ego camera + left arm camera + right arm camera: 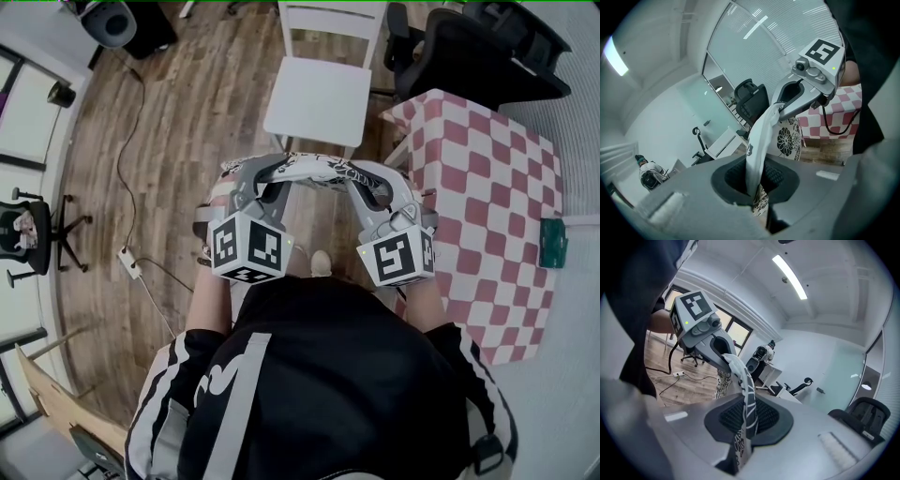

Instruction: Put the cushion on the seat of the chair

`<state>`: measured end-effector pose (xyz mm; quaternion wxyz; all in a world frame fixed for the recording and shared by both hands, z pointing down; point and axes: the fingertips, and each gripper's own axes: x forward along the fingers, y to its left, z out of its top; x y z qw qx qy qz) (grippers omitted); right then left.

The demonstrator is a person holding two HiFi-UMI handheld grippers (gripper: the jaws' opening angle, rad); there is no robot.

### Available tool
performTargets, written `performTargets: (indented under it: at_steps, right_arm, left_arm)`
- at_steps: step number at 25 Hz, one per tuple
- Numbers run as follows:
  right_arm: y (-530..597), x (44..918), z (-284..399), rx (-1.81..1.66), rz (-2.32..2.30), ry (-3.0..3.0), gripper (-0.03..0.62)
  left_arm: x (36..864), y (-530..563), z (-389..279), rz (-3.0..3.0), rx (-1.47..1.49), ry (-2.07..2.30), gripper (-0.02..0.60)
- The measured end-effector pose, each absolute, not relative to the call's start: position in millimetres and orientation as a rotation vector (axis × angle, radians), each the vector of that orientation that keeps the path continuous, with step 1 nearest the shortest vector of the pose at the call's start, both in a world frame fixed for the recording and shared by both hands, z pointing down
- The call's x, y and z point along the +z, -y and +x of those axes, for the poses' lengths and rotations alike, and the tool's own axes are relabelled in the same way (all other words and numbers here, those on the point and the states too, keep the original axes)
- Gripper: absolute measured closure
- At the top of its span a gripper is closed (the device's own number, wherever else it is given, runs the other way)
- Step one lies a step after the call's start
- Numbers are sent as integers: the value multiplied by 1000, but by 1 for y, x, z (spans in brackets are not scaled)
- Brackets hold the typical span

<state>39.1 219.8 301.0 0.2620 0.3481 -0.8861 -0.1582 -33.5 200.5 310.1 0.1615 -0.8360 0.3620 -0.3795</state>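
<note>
Person (328, 375) in a black top with white stripes stands holding both grippers out in front, side by side.

Left gripper (757, 180): jaws closed tight on the cushion's (314, 169) edge, with white fabric pinched between the pads. Right gripper (745, 416): jaws also clamped on a fold of the same cushion, its black-and-white print running up out of the pads. Each holds one end.

The cushion has a white cover with a black flower pattern. It hangs in the air, stretched between the two grippers, its body drooping below the pinched edge. It is above the floor (187, 141), on the person's side of the chair (323, 94), not touching it.

Floor is wood plank. A cable (127, 169) runs across it to a power strip (128, 262) at the person's left.

The chair is white and stands just beyond the cushion. Its seat (319, 103) faces the person and its slatted back is on the far side.

A table (487, 159) with a red-and-white checked cloth is just right of the chair, with a small green item (553, 242) at its right edge.

A black office chair (469, 47) stands past the table at far right.
</note>
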Motion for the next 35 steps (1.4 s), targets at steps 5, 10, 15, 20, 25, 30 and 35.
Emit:
performTargets:
  at_steps: [5,10,15,20,25,30,35]
  right_arm:
    - [-220,304,41,-423,932,2414,576]
    - [-207,303,45,-433,941,2411,576]
    - [-191,306,49,-431,962,2399,576]
    - [-165,310,53,-407,985,2386,576]
    - [-133,311,53,-405,1009,2370,576]
    - [-98,314,52,-442,1027,2356,576]
    - [-66,311,44,-408,1036,2353,576]
  left_arm:
    - [313,-202,-32,-2388,-1099,-1042,561]
    - [313,-191,-27,-2371,-1099,-1034,561]
    - [316,-172,-23,-2380,-1094,-997,560]
    - [318,-142,-19,-2395,-1080,-970,560]
    - [320,-109,-18,-2401,-1067,-950,560]
    - [321,-76,-21,-2404,-1054,-942,561]
    - [321,-42,-26,-2408,-1045,-935,560]
